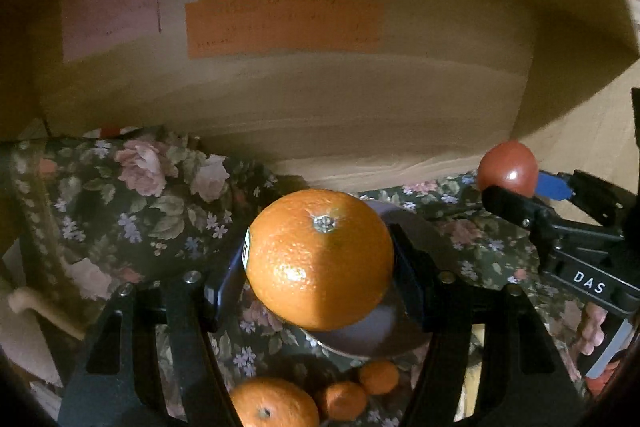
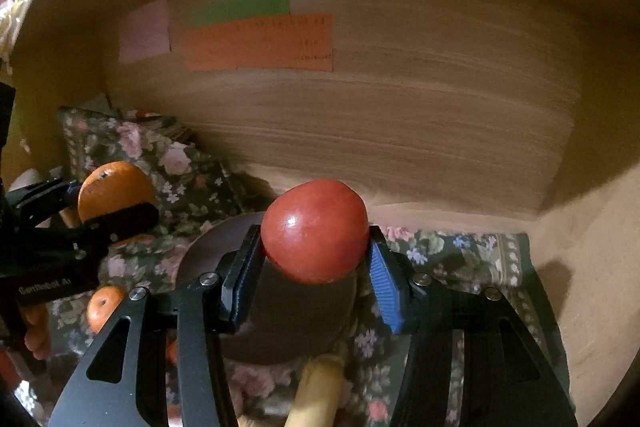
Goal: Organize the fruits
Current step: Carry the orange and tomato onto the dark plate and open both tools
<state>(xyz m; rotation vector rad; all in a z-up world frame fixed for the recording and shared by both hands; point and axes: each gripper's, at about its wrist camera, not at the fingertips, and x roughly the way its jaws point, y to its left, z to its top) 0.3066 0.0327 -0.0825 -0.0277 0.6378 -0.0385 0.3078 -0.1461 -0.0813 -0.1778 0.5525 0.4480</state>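
We grip a large orange in our left hand-held gripper and a red apple in our right hand-held gripper, both held above the dark plate on the floral cloth.

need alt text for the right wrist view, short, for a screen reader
The right gripper holds a red apple between its jaws, above a dark plate on a floral cloth. At far left the left gripper grips a large orange; a smaller orange lies below it, and coloured paper notes hang on the wooden panel behind.
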